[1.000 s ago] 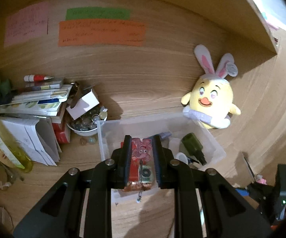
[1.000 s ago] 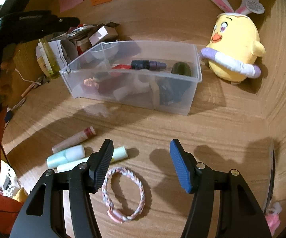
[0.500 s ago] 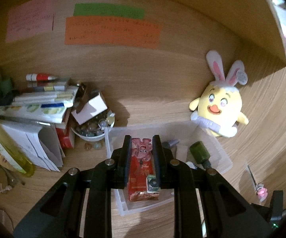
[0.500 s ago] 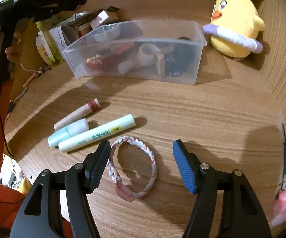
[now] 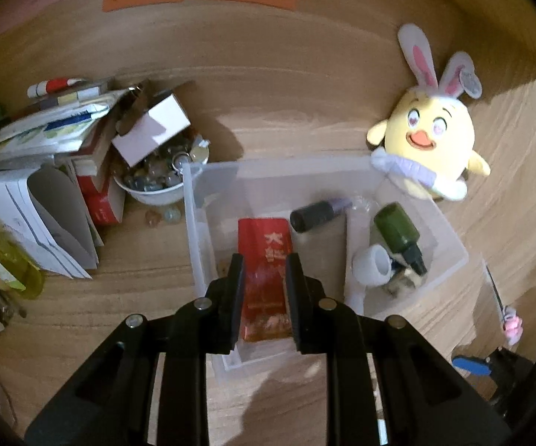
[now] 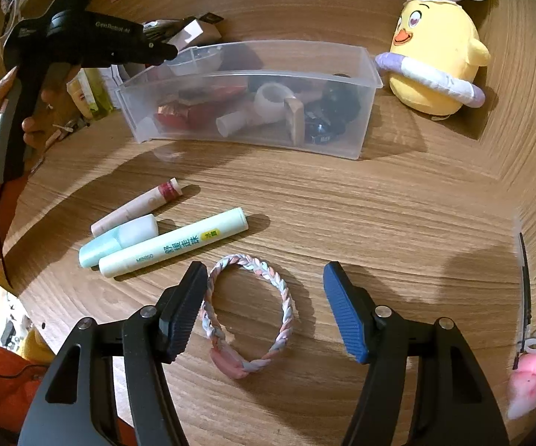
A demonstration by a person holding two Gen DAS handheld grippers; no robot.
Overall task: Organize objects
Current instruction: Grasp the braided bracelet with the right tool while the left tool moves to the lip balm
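While jaws straddle, bracelet [image 6: 247, 314] lies between.

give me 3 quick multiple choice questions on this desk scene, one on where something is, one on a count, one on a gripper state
1. Where does the braided bracelet lie?
A in the clear bin
B on the desk between the right gripper's fingers
C on the plush chick

2. How many tubes or pens lie on the desk left of the bracelet?
A one
B three
C five

3. The left gripper is
A wide open, empty
B shut on the red packet
C holding a bottle

Answers:
1 B, it lies between the right gripper's open fingers.
2 B, three lie together.
3 B, the pads clamp the packet above the bin.
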